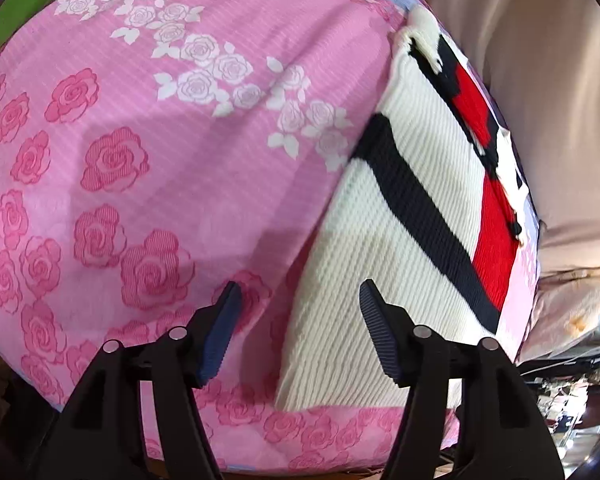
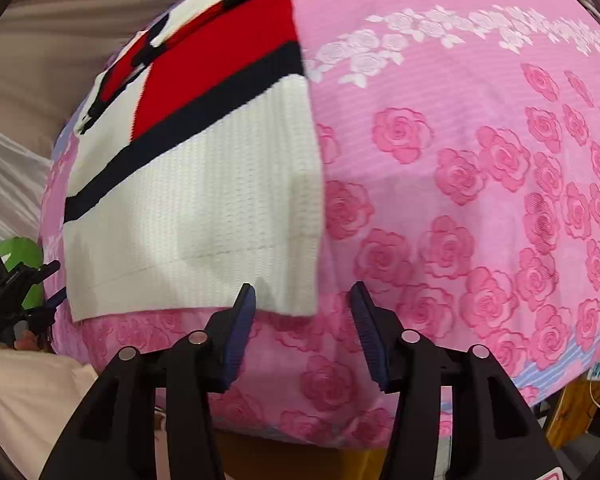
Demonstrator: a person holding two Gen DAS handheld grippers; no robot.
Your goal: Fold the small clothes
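Both tongs are spread wide with nothing between the pads, hanging just above the surface. Left tongs (image 1: 300, 332) sit over the near edge of the pink rose-print sheet (image 1: 148, 152), and the near left corner of the folded sweater (image 1: 380, 240) lies right ahead of them, a bit toward the right pad, close but not touching as far as I can see. Right tongs (image 2: 303, 330) are at the opposite near corner: the sweater (image 2: 204, 208) hem ends just ahead of the left pad, and the right pad has only the sheet (image 2: 480, 184) in front of it. The sweater is a white ribbed knit lying flat on the sheet, with a black stripe across it, then a red block further out, and some white and black bits bunched at the far end, which I can't really make out. In the right wrist view the left tongs (image 2: 54, 284) show up off to the far left beside the hem, on a green-bodied handle. Whatever's under the sheet looks like a counter, with a wooden edge peeking out low on the right. Beyond the sweater's far end there's plain beige fabric (image 1: 552, 100), like a curtain or sheet.
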